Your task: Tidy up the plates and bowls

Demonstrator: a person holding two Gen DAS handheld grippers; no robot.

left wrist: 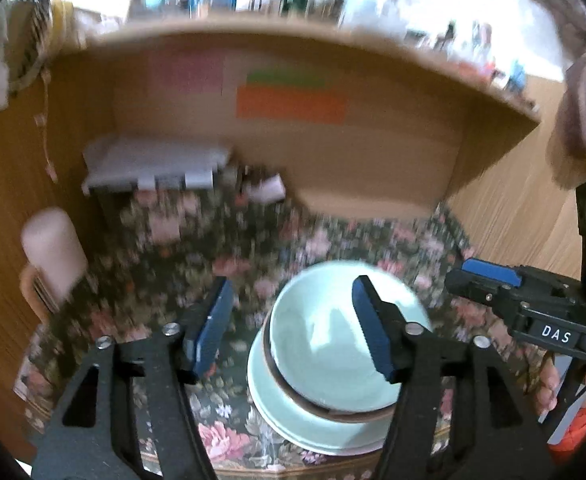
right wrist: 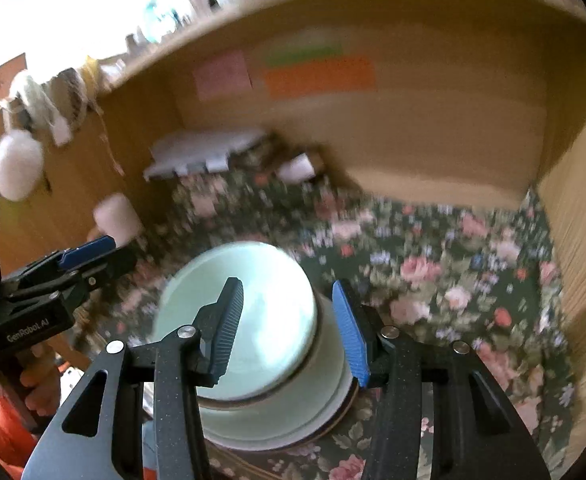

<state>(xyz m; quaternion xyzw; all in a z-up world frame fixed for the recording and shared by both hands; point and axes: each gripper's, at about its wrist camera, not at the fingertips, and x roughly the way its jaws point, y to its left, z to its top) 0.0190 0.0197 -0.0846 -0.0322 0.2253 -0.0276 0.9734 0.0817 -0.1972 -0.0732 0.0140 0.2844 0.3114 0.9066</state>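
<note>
While both grippers [left wrist: 293, 326] [right wrist: 289, 330] gape empty — bowl [left wrist: 325, 344] on plates [left wrist: 289, 420], shelf [left wrist: 293, 40] overhead.

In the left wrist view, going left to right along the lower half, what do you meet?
Pale cylinder → left tongs' left finger → pale green bowl stacked on a plate → right tongs, entering from the right edge.
</note>
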